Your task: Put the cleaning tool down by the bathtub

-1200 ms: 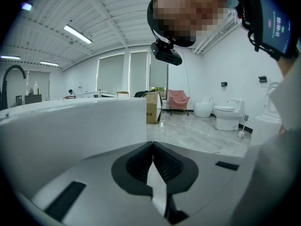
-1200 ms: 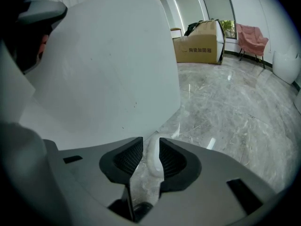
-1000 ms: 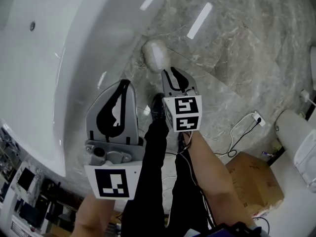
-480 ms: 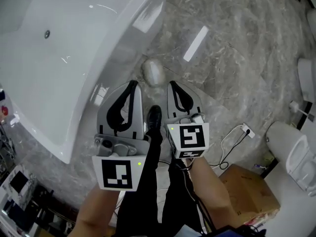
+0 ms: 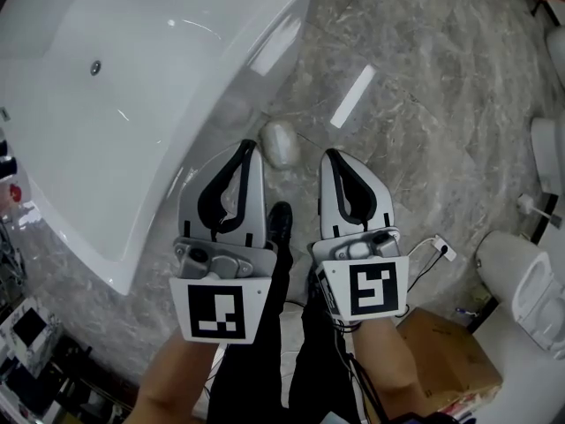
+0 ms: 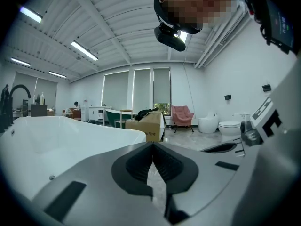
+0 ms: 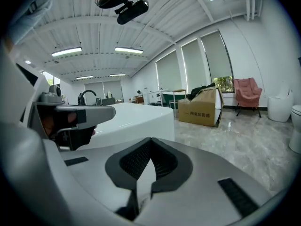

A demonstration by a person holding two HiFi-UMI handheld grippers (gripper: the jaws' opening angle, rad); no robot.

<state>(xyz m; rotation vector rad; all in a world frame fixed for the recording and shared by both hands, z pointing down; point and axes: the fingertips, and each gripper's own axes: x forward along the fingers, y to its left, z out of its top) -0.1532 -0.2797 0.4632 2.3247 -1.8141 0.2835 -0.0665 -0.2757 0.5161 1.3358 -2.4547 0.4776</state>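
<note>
Lying on the marble floor [image 5: 424, 104] at frame centre, the pale rounded cleaning tool [image 5: 281, 142] sits just beside the white bathtub [image 5: 265, 51]. Below it, left gripper [image 5: 249, 146] and right gripper [image 5: 331, 155] show jaws pressed together, empty.

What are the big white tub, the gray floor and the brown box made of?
The bathtub looks like smooth, glossy white acrylic or enamel, since bright highlights streak across it. The floor looks like polished gray marble or marble-look tile, with pale veins and sharp reflections. The box looks like plain matte brown cardboard.
</note>
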